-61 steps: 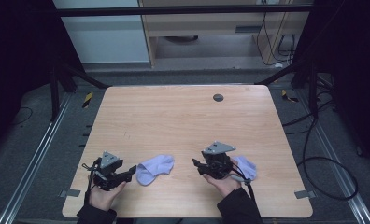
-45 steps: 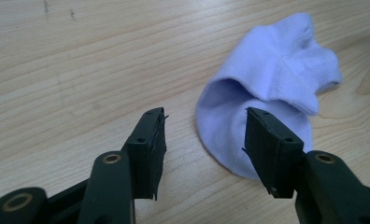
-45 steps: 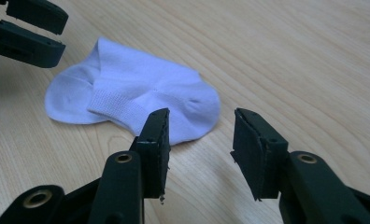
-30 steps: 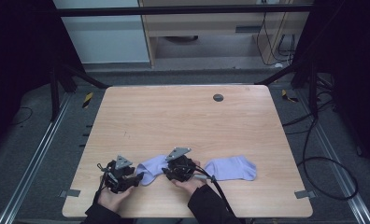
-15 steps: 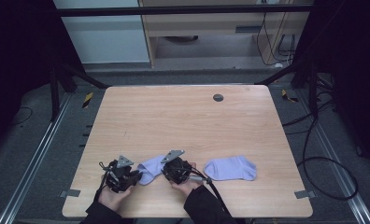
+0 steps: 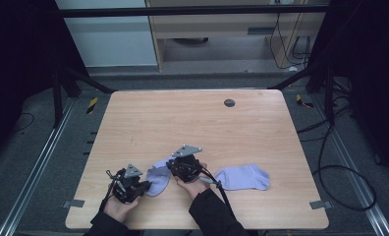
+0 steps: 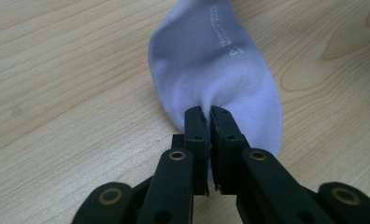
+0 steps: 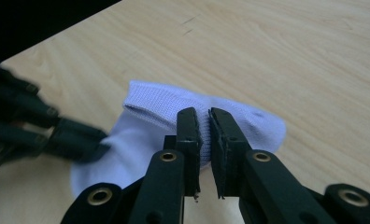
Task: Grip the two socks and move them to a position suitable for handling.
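Note:
Two lavender ankle socks lie near the table's front edge. The left sock (image 6: 158, 178) stretches between both grippers. My left gripper (image 6: 133, 185) is shut on its toe end, and in the left gripper view the fabric (image 7: 211, 56) puckers where the jaws (image 7: 208, 114) pinch it. My right gripper (image 6: 183, 166) sits at the sock's other end, its jaws (image 8: 204, 119) closed to a narrow gap on the ribbed cuff (image 8: 150, 105). The left gripper (image 8: 87, 144) appears blurred at the left of the right gripper view. The right sock (image 6: 242, 177) lies flat by itself.
The wooden table (image 6: 192, 123) has a small dark round disc (image 6: 229, 103) near its far edge. Dark frame posts and cables stand beyond the table's sides. The person's sleeves come in over the front edge.
The right gripper left the right sock spread flat and moved left to the other sock's cuff. The left gripper shifted slightly right and kept its hold. Over the last half second nothing visibly moved.

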### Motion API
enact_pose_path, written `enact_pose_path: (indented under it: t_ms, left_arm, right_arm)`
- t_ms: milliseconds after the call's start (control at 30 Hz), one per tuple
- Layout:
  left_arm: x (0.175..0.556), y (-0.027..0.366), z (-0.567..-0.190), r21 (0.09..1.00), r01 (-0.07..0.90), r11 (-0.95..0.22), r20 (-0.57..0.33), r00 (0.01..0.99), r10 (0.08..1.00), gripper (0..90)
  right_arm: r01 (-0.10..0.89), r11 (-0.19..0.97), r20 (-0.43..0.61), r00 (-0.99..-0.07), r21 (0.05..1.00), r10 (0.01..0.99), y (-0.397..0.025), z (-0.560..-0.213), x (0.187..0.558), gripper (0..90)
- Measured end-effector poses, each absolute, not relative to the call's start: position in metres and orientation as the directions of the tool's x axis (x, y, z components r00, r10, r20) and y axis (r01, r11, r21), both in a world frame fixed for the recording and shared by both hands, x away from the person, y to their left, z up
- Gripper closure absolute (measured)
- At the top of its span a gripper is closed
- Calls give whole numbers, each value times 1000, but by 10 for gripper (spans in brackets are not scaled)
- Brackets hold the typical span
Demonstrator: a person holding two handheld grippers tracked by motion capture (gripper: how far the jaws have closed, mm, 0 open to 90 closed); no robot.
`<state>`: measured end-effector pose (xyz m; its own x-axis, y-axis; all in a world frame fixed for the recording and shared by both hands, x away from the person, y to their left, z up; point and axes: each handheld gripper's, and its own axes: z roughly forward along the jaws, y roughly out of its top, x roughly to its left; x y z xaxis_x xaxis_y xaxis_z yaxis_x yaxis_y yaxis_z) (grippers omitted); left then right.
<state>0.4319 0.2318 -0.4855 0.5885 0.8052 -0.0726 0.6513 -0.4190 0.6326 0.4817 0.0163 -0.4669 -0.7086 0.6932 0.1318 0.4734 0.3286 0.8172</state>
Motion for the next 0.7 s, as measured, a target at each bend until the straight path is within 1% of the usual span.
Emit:
enact_pose_path:
  t_ms: [67,167,367,400,433,467,500,533,567,600,667,700]
  left_arm:
    - [432,232,-486,633,651,-419,-73,589,805,856]
    - [433,232,-486,630,648,-427,-68,594,801,855]
    - [433,233,-486,629,649,-428,-68,594,801,854]
    - [433,233,-486,630,649,-427,-66,593,803,853]
    - [433,233,-486,635,647,-422,-63,588,806,848]
    - [433,233,-486,637,647,-419,-60,584,809,838]
    - [433,233,-486,637,647,-419,-60,584,809,819]
    - [432,234,-485,647,645,-406,-59,573,817,797]
    - [432,234,-485,647,645,-406,-59,573,817,763]
    - [432,235,-484,654,642,-400,-54,567,822,720]
    - [430,236,-481,666,642,-381,-54,551,833,673]
    - [428,238,-479,678,641,-360,-50,528,848,644]
  right_arm:
    - [477,320,133,-700,819,701,19,-468,485,822]
    - [491,308,121,-663,815,738,28,-472,499,815]
    - [494,326,84,-642,806,762,39,-475,513,808]
    - [495,330,77,-637,804,767,41,-475,516,799]
    - [490,340,64,-638,803,768,42,-476,520,764]
    - [484,342,60,-640,806,766,42,-476,521,741]
    - [484,342,60,-640,806,766,42,-476,521,741]
    - [462,341,44,-643,818,765,41,-474,521,693]
    - [462,341,44,-643,818,765,41,-474,521,693]
    - [437,339,26,-644,833,765,37,-470,522,659]
    - [435,333,27,-640,837,768,35,-469,522,650]
    - [428,334,22,-642,840,766,28,-465,525,631]
